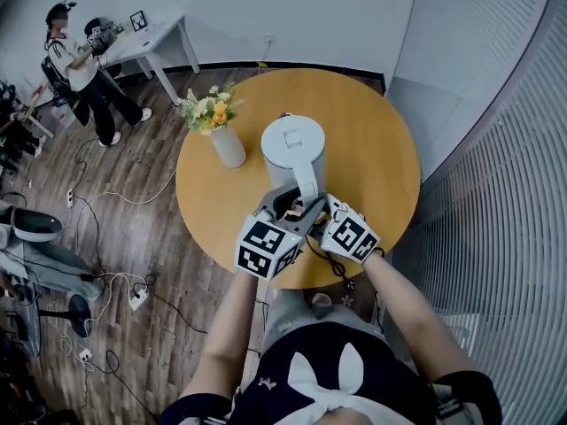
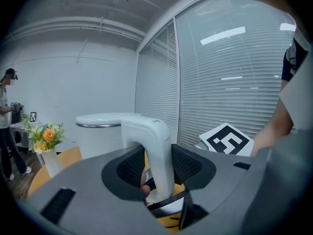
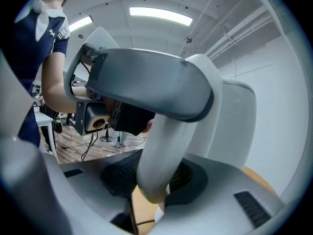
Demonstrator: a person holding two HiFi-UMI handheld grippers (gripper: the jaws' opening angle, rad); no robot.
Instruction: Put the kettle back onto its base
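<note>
The white kettle [image 1: 292, 149] stands upright over the middle of the round wooden table [image 1: 381, 140], its handle [image 1: 306, 189] turned toward me. Both grippers meet at that handle. My left gripper [image 1: 292, 209] comes in from the left, and in the left gripper view its pads [image 2: 131, 166] press on the handle [image 2: 156, 146]. My right gripper [image 1: 317, 211] takes the handle [image 3: 164, 151] lower down, pads against it, with the left gripper [image 3: 142, 82] just above. A white part with a black cord [image 2: 164, 207] shows under the handle. I cannot tell whether the kettle rests or hangs.
A white vase of flowers [image 1: 226, 140] stands left of the kettle, close by. A black cord [image 1: 337, 268] hangs over the table's near edge. A person [image 1: 80, 69] stands by a white desk at the far left, and cables lie on the wooden floor.
</note>
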